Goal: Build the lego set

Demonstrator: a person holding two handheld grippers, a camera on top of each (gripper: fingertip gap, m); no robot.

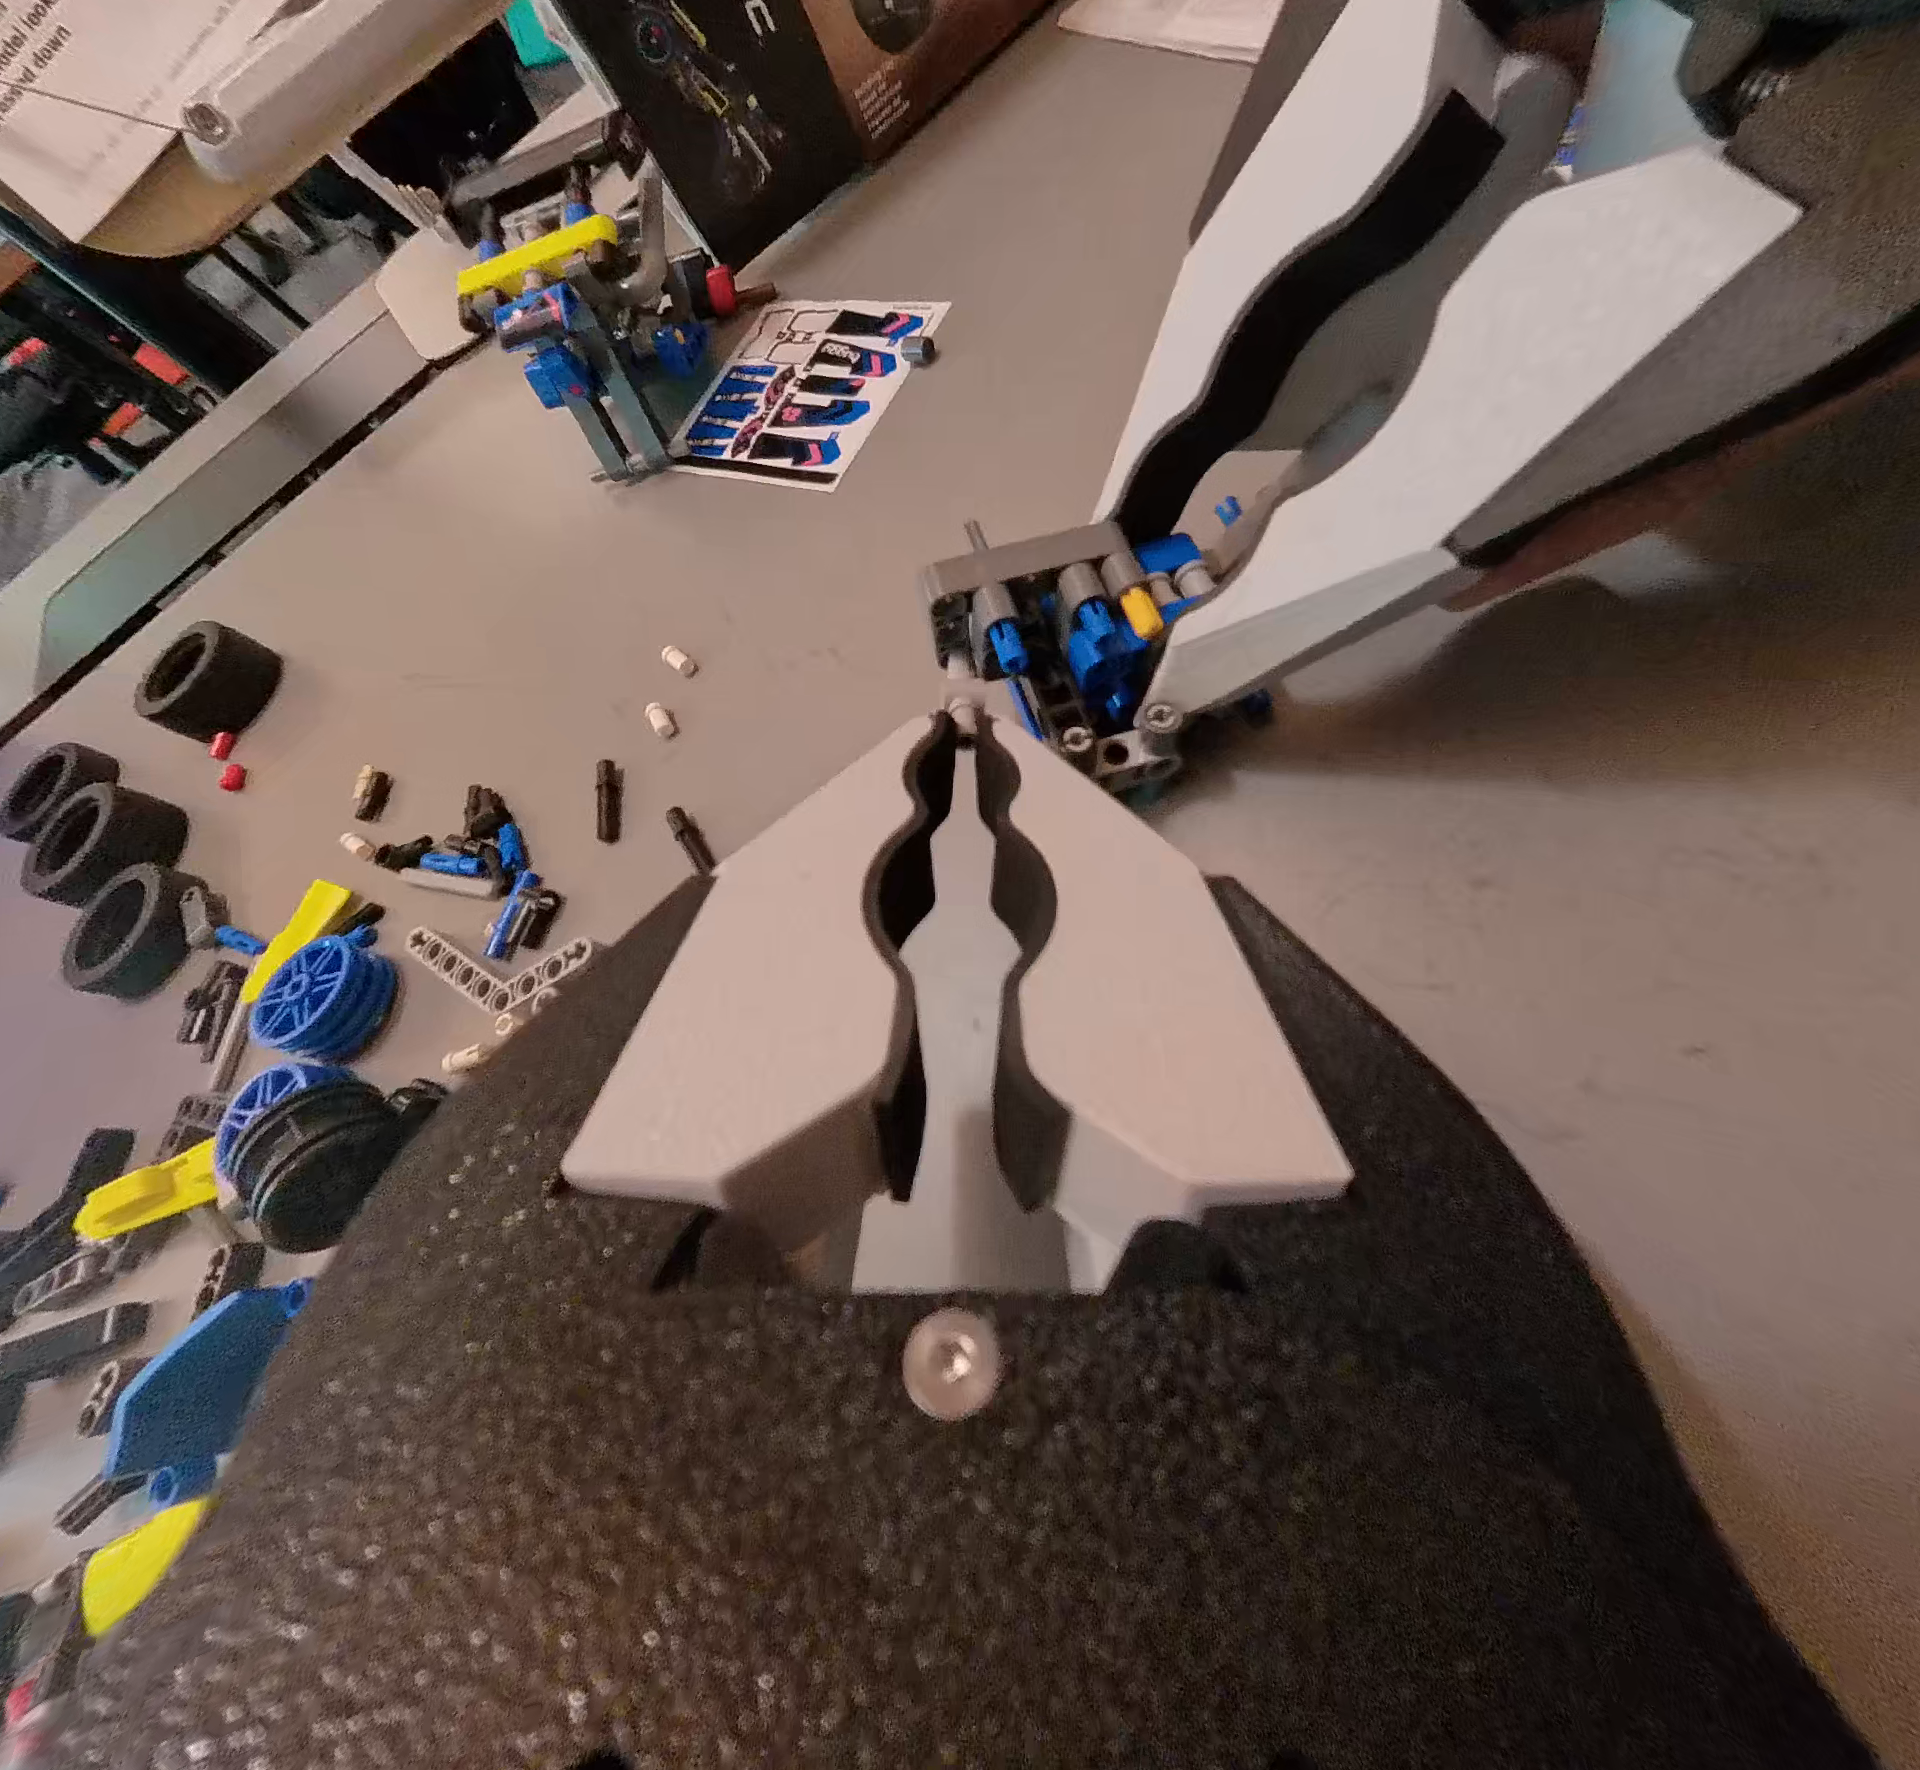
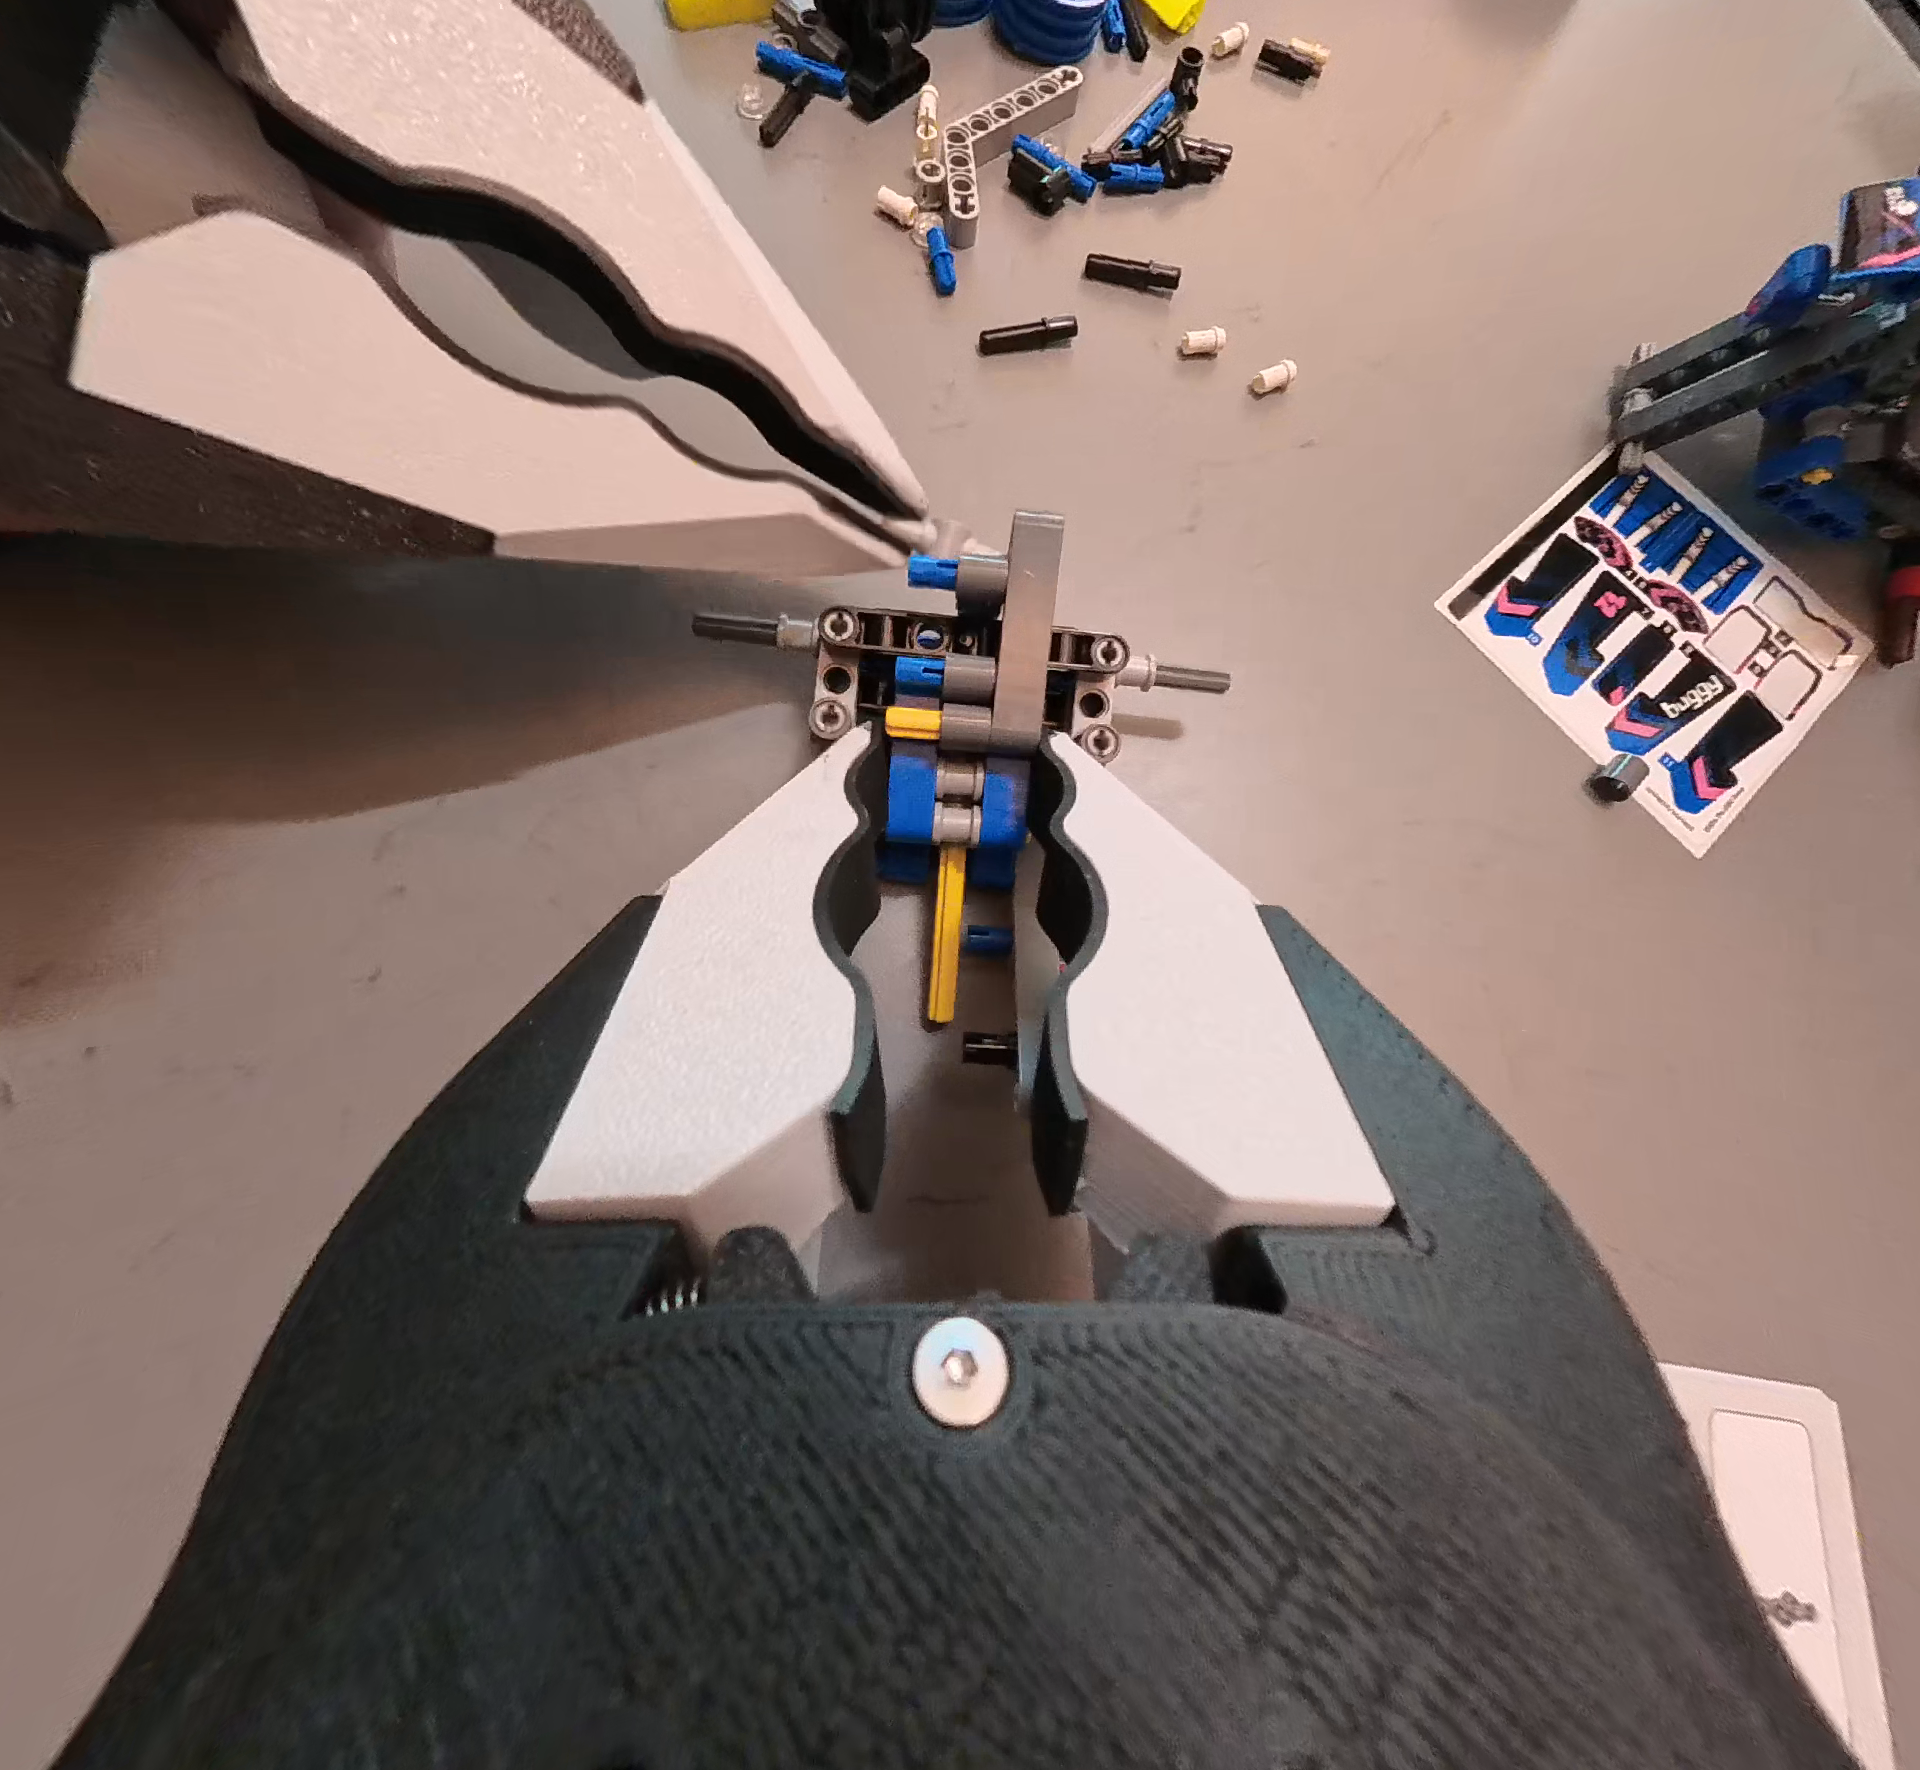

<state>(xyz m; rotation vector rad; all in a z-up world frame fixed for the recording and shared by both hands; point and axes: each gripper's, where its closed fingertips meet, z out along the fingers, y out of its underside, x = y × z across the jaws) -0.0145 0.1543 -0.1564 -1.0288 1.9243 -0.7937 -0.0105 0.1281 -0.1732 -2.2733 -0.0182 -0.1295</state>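
Observation:
My right gripper (image 2: 961, 744) is shut on a small sub-assembly (image 2: 1029, 629) of blue, grey, black and yellow parts, held just over the grey table (image 2: 1351, 993). In the left wrist view this gripper (image 1: 1138, 614) comes in from the upper right with the sub-assembly (image 1: 1039, 567) at its tips. My left gripper (image 1: 961, 723) is shut on a small pale pin (image 1: 961, 709), its tips right next to the sub-assembly's near edge. In the right wrist view the left gripper (image 2: 920, 525) reaches in from the upper left, with the pin (image 2: 951, 536) beside the grey beam.
A pile of loose parts (image 1: 468, 868) with blue wheels (image 1: 322, 993) and black tyres (image 1: 208, 681) lies left. A sticker sheet (image 1: 800, 390) and a partly built model (image 1: 582, 318) sit farther back, by the set's box (image 1: 727, 6). A white booklet (image 2: 1766, 1512) lies near me. Left and right tips are no more than a few centimetres apart.

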